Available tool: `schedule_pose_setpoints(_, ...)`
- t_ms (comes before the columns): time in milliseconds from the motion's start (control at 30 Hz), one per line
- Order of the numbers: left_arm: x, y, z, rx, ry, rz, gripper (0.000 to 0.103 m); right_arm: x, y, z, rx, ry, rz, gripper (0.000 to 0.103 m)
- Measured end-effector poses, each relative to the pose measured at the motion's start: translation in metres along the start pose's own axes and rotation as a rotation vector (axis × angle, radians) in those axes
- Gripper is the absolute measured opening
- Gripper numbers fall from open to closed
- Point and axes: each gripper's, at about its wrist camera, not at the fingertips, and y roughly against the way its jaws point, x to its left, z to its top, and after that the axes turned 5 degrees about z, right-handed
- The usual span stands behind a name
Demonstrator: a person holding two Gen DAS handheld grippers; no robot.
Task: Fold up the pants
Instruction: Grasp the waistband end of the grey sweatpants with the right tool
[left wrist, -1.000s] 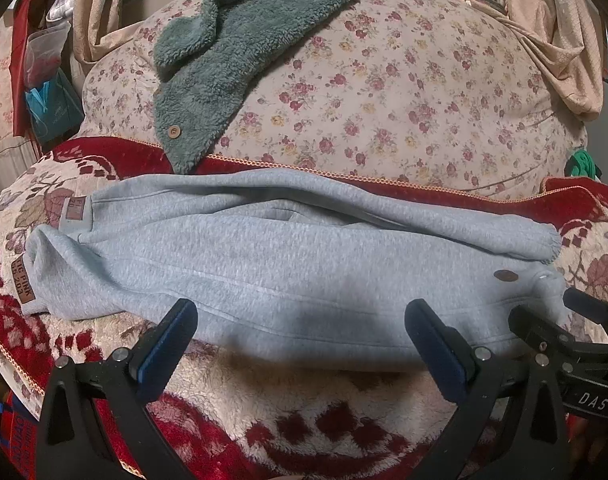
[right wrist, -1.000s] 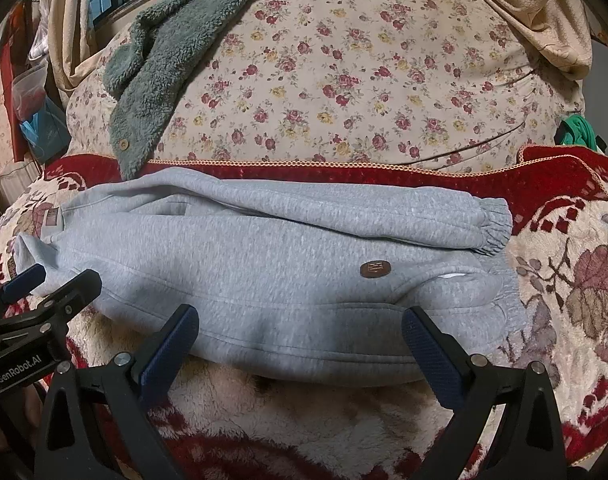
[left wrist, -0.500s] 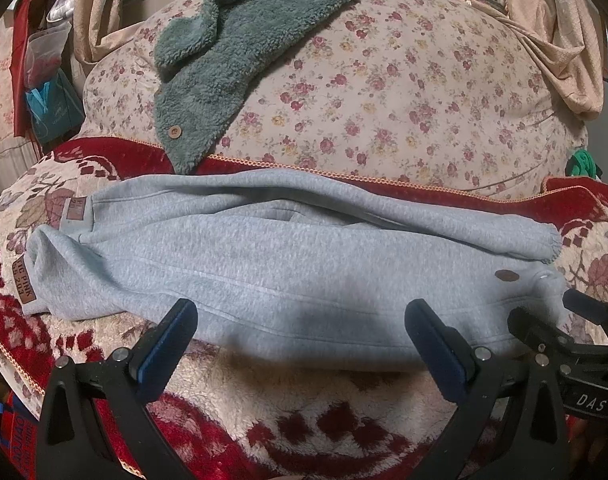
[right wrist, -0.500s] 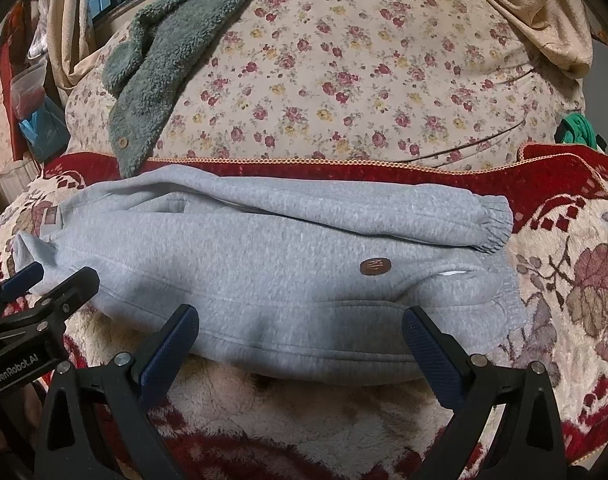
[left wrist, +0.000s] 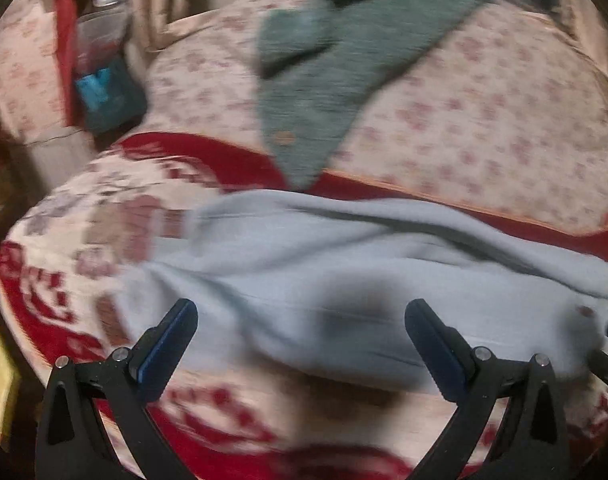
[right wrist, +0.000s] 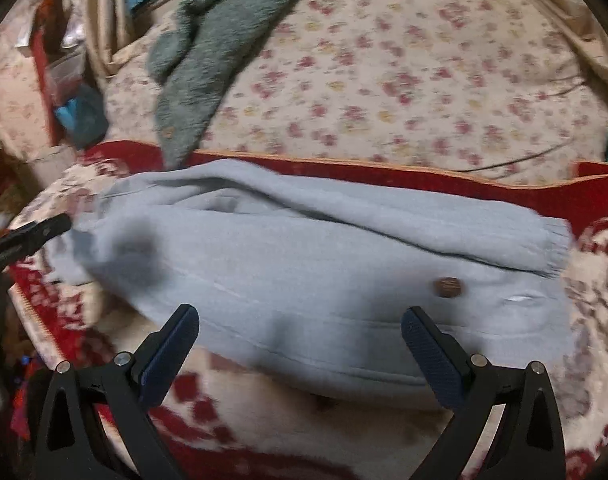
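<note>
Both views are smeared with motion blur, the left wrist view more so. At far left a red-edged shelf (left wrist: 66,60) holds a blue bag (left wrist: 104,96); beside it a green fleece garment (left wrist: 343,52) with a brown button drapes down the floral cushion (left wrist: 483,120); below lies the red and cream patterned blanket (left wrist: 104,240). The left gripper (left wrist: 302,344) has its jaws spread wide, nothing between them, over the near edge of the grey sweatpants (left wrist: 343,272); the pants lie lengthwise across the blanket, one leg folded over the other. In the right wrist view the same sweatpants (right wrist: 304,264) stretch from the waist at left to the ribbed cuffs at right, a round brown patch (right wrist: 447,287) near the cuff end; the right gripper (right wrist: 300,344) is likewise spread, empty, at the pants' near edge.
</note>
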Motion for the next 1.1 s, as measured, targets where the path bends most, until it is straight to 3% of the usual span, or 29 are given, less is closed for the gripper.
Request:
schedule_pose_setpoints(133, 0.060, -0.030, 0.009, 0.063, -0.001, 0.044, 0.103, 0.030, -0.015, 0.004, 0.034, 0.079, 0.100, 0.103)
schedule_pose_setpoints(333, 0.136, -0.036, -0.006, 0.136, 0.121, -0.011, 0.103, 0.110, -0.046, 0.024, 0.078, 0.261, 0.308, 0.103)
schedule_pose_setpoints(433, 0.150, -0.034, -0.021, 0.171, 0.154, -0.046, 0.103, 0.154, -0.074, 0.039, 0.080, 0.354, 0.396, 0.103)
schedule_pose_setpoints(700, 0.166, -0.058, -0.053, 0.272, 0.107, 0.090, 0.103, 0.244, -0.161, 0.043, 0.141, 0.545, 0.487, 0.102)
schedule_pose_setpoints(767, 0.168, -0.064, -0.056, 0.272, 0.108, 0.108, 0.103, 0.255, -0.185, 0.042, 0.153, 0.586, 0.452, 0.092)
schedule_pose_setpoints(800, 0.169, -0.066, -0.057, 0.270, 0.111, 0.115, 0.103, 0.259, -0.198, 0.041, 0.174, 0.603, 0.418, 0.069)
schedule_pose_setpoints(833, 0.170, -0.069, -0.057, 0.268, 0.114, 0.123, 0.103, 0.259, -0.205, 0.041, 0.192, 0.605, 0.393, 0.039)
schedule_pose_setpoints(933, 0.169, -0.075, -0.058, 0.268, 0.117, 0.123, 0.103, 0.253, -0.218, 0.047, 0.221, 0.550, 0.400, 0.025)
schedule_pose_setpoints(1033, 0.164, -0.085, -0.058, 0.277, 0.126, 0.123, 0.103, 0.247, -0.203, 0.050, 0.223, 0.516, 0.458, 0.012)
schedule_pose_setpoints(1100, 0.159, -0.094, -0.056, 0.287, 0.125, 0.142, 0.103, 0.246, -0.189, 0.050, 0.218, 0.507, 0.497, 0.011)
